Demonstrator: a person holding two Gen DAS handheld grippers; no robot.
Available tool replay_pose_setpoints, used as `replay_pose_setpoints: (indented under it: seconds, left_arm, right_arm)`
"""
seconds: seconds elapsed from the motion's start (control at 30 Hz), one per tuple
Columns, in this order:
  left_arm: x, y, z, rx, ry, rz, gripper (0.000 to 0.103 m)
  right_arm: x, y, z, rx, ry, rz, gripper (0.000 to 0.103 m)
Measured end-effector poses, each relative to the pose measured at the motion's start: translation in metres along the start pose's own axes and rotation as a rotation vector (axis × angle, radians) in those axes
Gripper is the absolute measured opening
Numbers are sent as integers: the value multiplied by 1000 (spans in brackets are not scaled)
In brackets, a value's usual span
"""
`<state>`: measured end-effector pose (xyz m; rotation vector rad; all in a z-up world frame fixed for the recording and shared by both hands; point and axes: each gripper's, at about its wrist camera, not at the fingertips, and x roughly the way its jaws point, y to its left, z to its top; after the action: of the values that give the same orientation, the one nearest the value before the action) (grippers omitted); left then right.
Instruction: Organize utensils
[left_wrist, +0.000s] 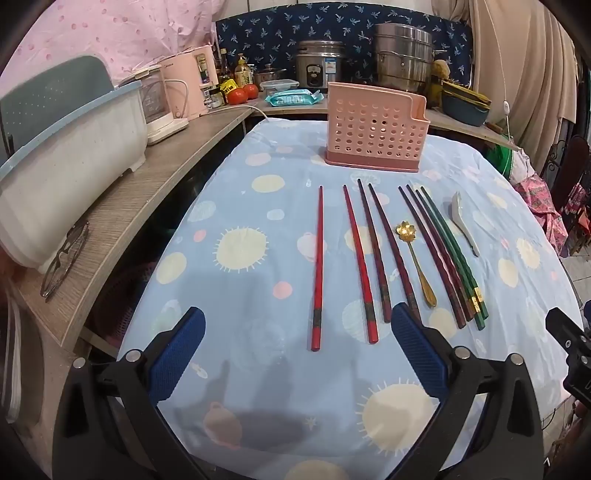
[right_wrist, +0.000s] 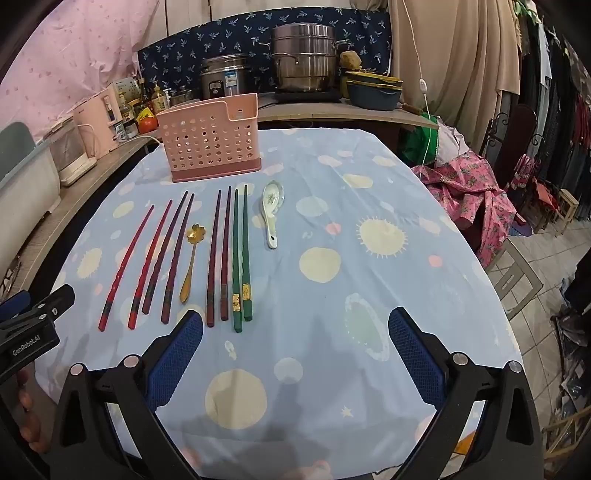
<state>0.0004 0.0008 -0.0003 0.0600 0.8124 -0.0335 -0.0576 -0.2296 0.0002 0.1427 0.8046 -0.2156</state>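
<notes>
A pink perforated utensil holder (left_wrist: 375, 134) (right_wrist: 212, 142) stands upright at the far side of the table. In front of it lie, in a row, red chopsticks (left_wrist: 317, 269) (right_wrist: 125, 266), dark maroon chopsticks (left_wrist: 384, 254) (right_wrist: 173, 258), a gold flower-bowl spoon (left_wrist: 415, 262) (right_wrist: 190, 258), more maroon chopsticks (right_wrist: 218, 258), green chopsticks (left_wrist: 456, 258) (right_wrist: 240, 254) and a white ceramic spoon (left_wrist: 463, 223) (right_wrist: 272, 214). My left gripper (left_wrist: 297, 332) hangs open above the near ends of the red chopsticks. My right gripper (right_wrist: 295, 336) is open over bare cloth, right of the green chopsticks. Neither holds anything.
The table wears a light blue patterned cloth (right_wrist: 369, 277). A wooden shelf (left_wrist: 147, 192) along the left carries a white tub (left_wrist: 66, 177), eyeglasses (left_wrist: 64, 258), a pink appliance (left_wrist: 192, 81); steel pots (left_wrist: 402, 55) stand behind. Pink fabric and a chair (right_wrist: 472, 192) lie off the right edge.
</notes>
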Motion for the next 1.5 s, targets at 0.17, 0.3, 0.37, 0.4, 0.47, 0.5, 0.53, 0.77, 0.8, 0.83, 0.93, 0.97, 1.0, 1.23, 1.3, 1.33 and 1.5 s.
replay_pose_setpoints:
  seconds: [0.17,0.3,0.37,0.4,0.47,0.5,0.53,0.77,0.8,0.83,0.93,0.97,1.0,1.23,1.3,1.33,1.5]
  left_arm:
    - [3,0,-2,14,-2,23,96]
    - [8,-1,-1,0,19,31,96]
    - [5,0,-1,-1,20,35,96]
    - [6,0,-2,-1,24,36,96]
    - [7,-1,-2,1,32,42,96]
    - [8,-1,-2,2,36,44,96]
    - [9,-1,-3,2,40,45,96]
    - [16,-1,-4,-4,69,63,96]
    - [16,-1,-5,-5,70,64,96]
    - [16,-1,-5,-6,72,66,96]
    - [17,-2,-5,-4,76,74,96]
    - [17,-2,-5,-3,77,75,96]
    - [18,-2,-6,-3,79,77,96]
    - [19,-1,-8,-9,89,81,96]
    - [19,-1,-9,-9,89,82,96]
    - [19,-1,-8,-9,90,82,96]
    - [19,1,-9,-11,91,85,96]
  right_arm:
    - [4,-1,1,-1,23,12,96]
    - [7,4,-2,-7,20,-2,96]
    - [10,6,-3,1,24,3,96]
    - [10,9,-3,3,26,3,96]
    - [12,12,-3,9,31,9,96]
    - [12,4,-2,11,34,16,96]
    - [13,4,-3,11,37,18,96]
    - [16,5,-4,15,47,21,96]
    - [16,5,-4,15,48,21,96]
    - [17,5,-4,17,48,22,96]
    - [18,5,-5,20,51,25,96]
    - [19,6,-5,20,53,26,96]
    - [20,6,-5,20,55,28,96]
    - [20,9,-7,8,58,35,96]
    - [21,9,-7,9,58,36,96]
    - [21,9,-7,9,58,36,96]
    - [20,10,-8,8,57,36,96]
